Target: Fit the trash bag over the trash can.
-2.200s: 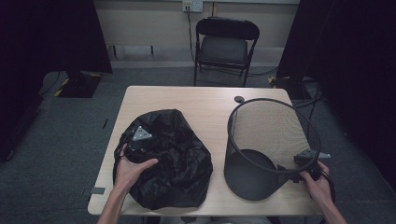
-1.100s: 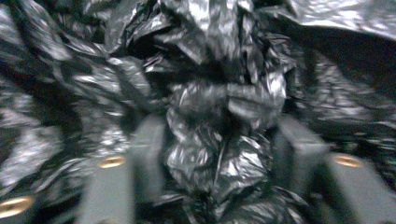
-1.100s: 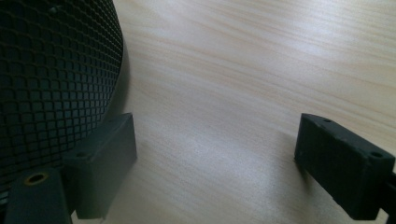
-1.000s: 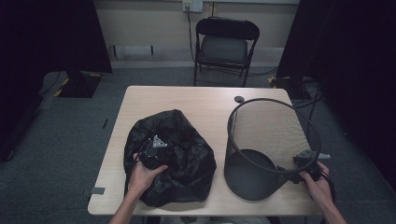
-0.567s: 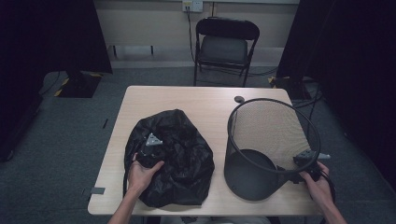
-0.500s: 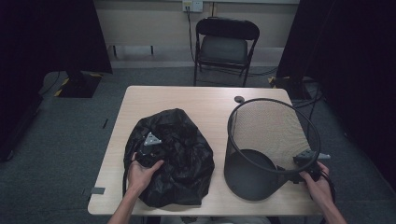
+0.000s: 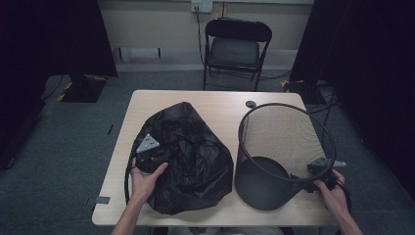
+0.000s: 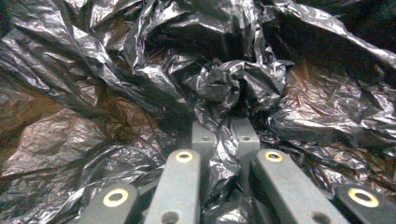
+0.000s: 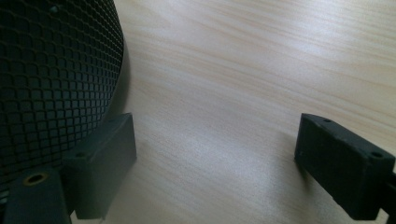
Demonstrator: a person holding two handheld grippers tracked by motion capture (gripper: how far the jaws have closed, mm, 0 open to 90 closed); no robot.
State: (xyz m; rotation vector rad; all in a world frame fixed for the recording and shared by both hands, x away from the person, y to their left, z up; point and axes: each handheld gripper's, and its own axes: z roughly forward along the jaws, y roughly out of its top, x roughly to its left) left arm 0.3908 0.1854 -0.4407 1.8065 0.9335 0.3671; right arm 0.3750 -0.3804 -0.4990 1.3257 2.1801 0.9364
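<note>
black bag | left fingers just closed, pinching fold | right fingers wide, seemingly beside mesh bin

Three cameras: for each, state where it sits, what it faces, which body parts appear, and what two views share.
High view: above the table, looking forward and down; both forearms, left hand-held gripper.
Left gripper view: on that gripper, jaws shut on the black bin bag.
Right gripper view: on the right hand-held gripper, jaws open beside the mesh wastebasket.
Shared: high and left gripper views both show the bag.

No readable text or labels.
</note>
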